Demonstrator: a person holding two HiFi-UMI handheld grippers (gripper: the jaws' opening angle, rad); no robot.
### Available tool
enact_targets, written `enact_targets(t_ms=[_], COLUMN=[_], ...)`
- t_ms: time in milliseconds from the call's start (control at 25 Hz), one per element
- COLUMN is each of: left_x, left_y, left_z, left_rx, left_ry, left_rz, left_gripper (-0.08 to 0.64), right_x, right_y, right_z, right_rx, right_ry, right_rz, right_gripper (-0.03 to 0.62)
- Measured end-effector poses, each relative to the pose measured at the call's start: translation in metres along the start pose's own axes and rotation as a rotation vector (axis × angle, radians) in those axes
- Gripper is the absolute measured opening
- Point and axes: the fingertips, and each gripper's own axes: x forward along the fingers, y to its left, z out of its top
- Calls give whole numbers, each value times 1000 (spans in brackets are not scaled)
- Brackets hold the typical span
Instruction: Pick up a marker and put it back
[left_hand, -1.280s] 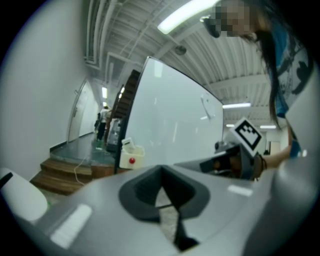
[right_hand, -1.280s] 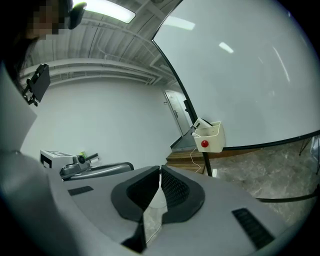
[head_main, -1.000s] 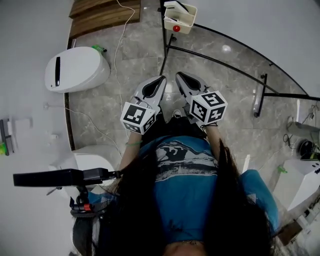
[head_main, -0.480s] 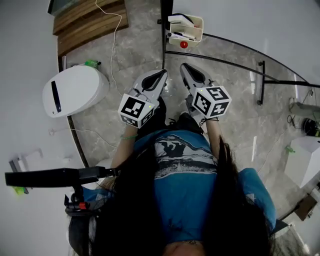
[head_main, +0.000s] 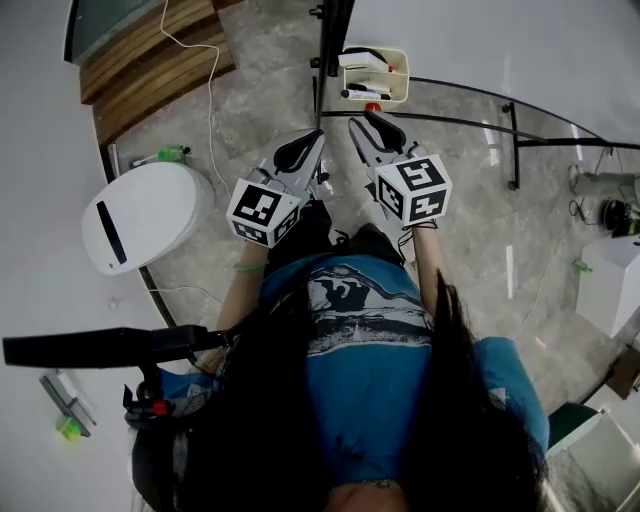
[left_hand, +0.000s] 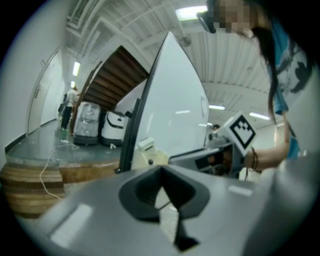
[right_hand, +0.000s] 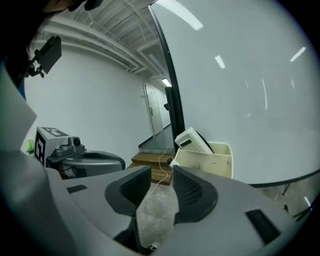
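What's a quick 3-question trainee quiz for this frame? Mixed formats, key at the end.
1. True or false: the right gripper has a marker between its jaws.
2. Where is the cream tray? A) on a chair seat B) against the whiteboard, beside the black post C) on a desk
3. Fill in: in the head view, the ___ gripper's tips are nearer the tray.
Key: 1 false: its jaws are opening, with only floor between them. 2 B. 3 right.
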Motion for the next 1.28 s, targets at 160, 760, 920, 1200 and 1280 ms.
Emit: enact_targets(t_ms=[160, 760, 920, 1200, 1280], left_x=[19, 20, 21, 25, 27], left_y=[17, 13, 11, 5, 4], left_z=[6, 6, 8, 10, 11], left_rx=[-1, 3, -2, -3, -3], left_ry=[5, 7, 0, 1, 4], left_rz=[-16, -37, -45, -63, -63], left_gripper=[4, 4, 5, 4, 5], right_x=[26, 49, 43, 22, 13], right_y=[-16, -44, -42, -44, -46], right_z=[12, -4, 1, 27, 39], right_rx=[-121, -380, -372, -305, -264], right_ry=[53, 202, 190, 65, 16], right_rz=[-28, -175, -181, -200, -204], right_gripper=[166, 154, 126, 104, 100])
